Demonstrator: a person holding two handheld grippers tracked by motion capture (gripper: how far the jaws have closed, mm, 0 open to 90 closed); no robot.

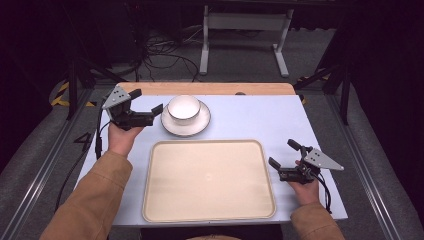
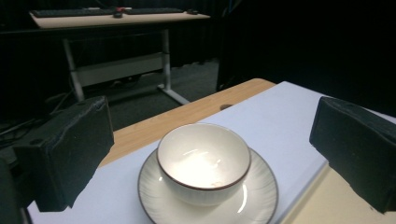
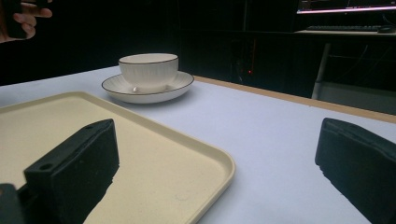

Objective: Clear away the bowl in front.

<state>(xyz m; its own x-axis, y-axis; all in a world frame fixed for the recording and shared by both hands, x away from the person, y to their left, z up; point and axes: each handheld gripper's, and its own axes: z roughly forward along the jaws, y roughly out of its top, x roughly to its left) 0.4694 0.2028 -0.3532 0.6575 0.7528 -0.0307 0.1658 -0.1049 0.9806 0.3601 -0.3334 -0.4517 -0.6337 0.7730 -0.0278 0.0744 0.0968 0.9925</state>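
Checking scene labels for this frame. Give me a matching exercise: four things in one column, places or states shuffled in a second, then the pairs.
Things:
1. bowl
2. saucer
3. tray
4. right gripper

Places or states:
A. bare, at the table's near middle
B. open, beside the tray's right edge
C. sits on the saucer
D. on the table beyond the tray, under the bowl

Pairs: 1-C, 2-D, 3-A, 4-B
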